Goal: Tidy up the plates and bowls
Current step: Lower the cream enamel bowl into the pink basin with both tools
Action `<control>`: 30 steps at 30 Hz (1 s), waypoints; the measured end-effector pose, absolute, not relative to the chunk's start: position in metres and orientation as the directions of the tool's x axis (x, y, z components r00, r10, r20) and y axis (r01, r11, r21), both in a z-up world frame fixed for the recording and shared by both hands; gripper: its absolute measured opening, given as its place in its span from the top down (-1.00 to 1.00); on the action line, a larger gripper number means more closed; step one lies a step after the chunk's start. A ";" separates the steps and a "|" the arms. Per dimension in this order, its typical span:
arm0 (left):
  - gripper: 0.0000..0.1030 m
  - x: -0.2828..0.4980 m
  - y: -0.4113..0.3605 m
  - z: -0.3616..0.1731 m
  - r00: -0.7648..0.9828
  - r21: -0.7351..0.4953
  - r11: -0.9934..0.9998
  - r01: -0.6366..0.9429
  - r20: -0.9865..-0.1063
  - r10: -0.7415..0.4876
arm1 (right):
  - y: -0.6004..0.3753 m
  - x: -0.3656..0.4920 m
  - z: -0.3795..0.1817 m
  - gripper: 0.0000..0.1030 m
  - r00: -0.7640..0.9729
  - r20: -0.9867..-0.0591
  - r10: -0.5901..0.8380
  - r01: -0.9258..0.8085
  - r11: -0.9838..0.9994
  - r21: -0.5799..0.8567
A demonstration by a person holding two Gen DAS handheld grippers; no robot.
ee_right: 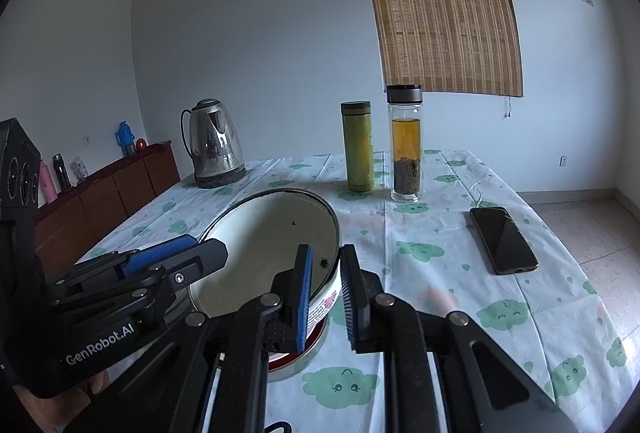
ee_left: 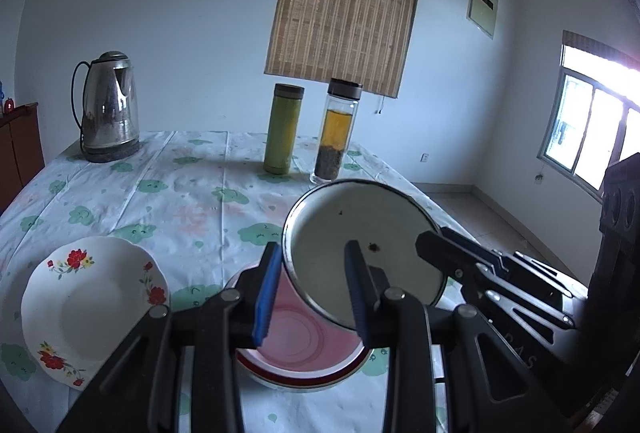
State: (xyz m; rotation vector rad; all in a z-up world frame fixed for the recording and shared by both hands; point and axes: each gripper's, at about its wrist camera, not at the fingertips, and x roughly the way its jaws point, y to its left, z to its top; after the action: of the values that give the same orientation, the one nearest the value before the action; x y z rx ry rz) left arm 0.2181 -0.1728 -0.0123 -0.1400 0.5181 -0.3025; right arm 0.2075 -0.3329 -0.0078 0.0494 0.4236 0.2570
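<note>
The right gripper has its fingers pinched onto the near wall of a white enamel bowl, one pad inside the rim and one on the printed outside, and the left gripper clamps the opposite side of the same rim; in the left wrist view one finger lies inside the bowl and the other outside it. A grip from both sides looks meant to keep the wide, shallow bowl from swinging; it hangs tilted in the air, its mouth tipped toward the cameras. Directly beneath it sits a pink bowl with a red band, resting on the flowered tablecloth, so the lifted bowl is probably headed to nest in it. A flowered white plate waits just to the left. Farther back stand a kettle, a green flask and a glass tea bottle, with a phone lying off to the right, all well clear.
</note>
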 end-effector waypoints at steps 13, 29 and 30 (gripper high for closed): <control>0.40 0.224 -0.158 -0.022 0.819 -0.215 0.953 0.212 -0.493 -0.293 | -0.318 0.218 -0.021 0.69 0.852 -0.449 0.269 -0.249 0.963 0.104; 0.40 0.231 -0.152 -0.033 0.797 -0.228 0.956 0.186 -0.534 -0.282 | -0.307 0.226 -0.032 0.68 0.828 -0.494 0.266 -0.251 0.963 0.098; 0.40 0.231 -0.152 -0.033 0.795 -0.229 0.956 0.184 -0.537 -0.282 | -0.307 0.227 -0.033 0.68 0.826 -0.497 0.265 -0.251 0.963 0.097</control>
State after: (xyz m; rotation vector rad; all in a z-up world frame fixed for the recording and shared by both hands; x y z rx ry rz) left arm 0.2310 -0.1520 -0.0333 -0.1687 0.6016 -0.2518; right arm 0.2265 -0.3070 -0.0330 0.0280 0.5325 0.2743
